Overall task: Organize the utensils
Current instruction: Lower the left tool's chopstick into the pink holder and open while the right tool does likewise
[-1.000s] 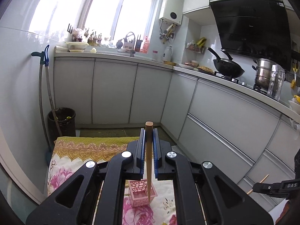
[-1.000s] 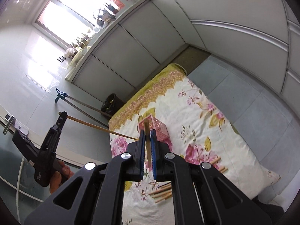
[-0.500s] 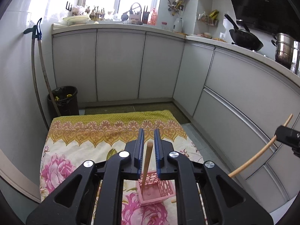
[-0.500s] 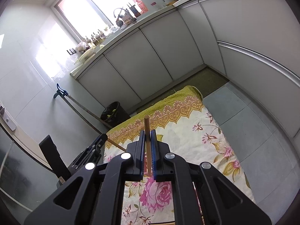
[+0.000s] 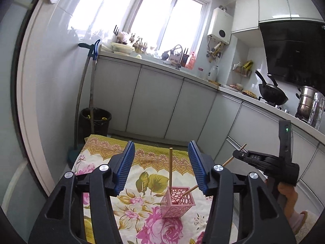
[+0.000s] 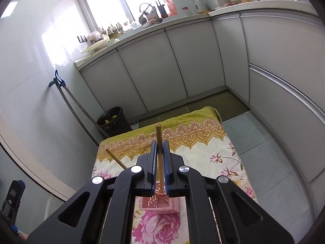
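A pink lattice holder (image 5: 177,201) stands on the floral cloth (image 5: 142,183). One wooden chopstick (image 5: 171,168) stands upright in it, free between the wide-open jaws of my left gripper (image 5: 161,166). My right gripper (image 6: 160,169) is shut on a second chopstick (image 6: 159,152) whose lower end reaches into the holder (image 6: 160,203). In the left wrist view the right gripper (image 5: 264,160) shows at the right, with its chopstick (image 5: 229,160) slanting down into the holder. The released chopstick (image 6: 114,157) leans at the left of the right wrist view.
A black waste bin (image 5: 95,122) and a long-handled tool (image 5: 89,93) stand by the wall beyond the cloth. White cabinets (image 5: 158,105) run along the back and right. Grey tiled floor (image 6: 254,134) lies right of the cloth. The left gripper's body (image 6: 12,199) shows at the lower left.
My left gripper has opened and let go of its chopstick, which now stands in the holder. My right gripper has swung over the holder and lowered its chopstick's end into it.
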{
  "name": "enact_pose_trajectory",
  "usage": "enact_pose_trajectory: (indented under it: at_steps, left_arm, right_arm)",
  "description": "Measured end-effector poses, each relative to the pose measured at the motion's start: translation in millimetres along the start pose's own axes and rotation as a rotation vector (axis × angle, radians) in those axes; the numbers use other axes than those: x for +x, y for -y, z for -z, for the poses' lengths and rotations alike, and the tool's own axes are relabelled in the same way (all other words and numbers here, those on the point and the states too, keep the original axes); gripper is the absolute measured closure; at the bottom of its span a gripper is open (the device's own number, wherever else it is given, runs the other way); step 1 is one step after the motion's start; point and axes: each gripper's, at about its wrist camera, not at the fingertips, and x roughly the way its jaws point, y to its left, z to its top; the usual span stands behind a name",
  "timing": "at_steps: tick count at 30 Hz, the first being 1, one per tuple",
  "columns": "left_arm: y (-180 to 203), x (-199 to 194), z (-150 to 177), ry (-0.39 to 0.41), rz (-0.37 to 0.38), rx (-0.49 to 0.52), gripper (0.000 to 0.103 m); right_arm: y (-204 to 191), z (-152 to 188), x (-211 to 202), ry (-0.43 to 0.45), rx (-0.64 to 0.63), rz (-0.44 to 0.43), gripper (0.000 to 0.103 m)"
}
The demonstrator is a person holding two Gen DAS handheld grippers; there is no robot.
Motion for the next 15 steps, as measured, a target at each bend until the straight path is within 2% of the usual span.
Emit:
enact_pose_trajectory:
  at_steps: [9,11,12,13,15]
  left_arm:
    - [-15,12,13,-0.082,-0.011,-0.019,0.05]
    - [-18,10,14,-0.087,-0.008,-0.021,0.048]
    - [-18,10,14,-0.089,-0.008,-0.019,0.046]
    - [-18,9,14,-0.09,-0.007,-0.015,0.046]
    - [-18,6,14,-0.083,-0.009,-0.01,0.044]
  right_arm:
    - [-9,27,58,-0.109,-0.034,0.054,0.094]
    - [-11,30,63,-0.117,-0.03,0.033,0.074]
    - [-13,30,63,-0.112,-0.02,0.02,0.05]
    - [-15,30,59,-0.083,-0.003,-0.002,0.039]
    - [-16,29,44,-0.018,0.015,-0.026,0.037]
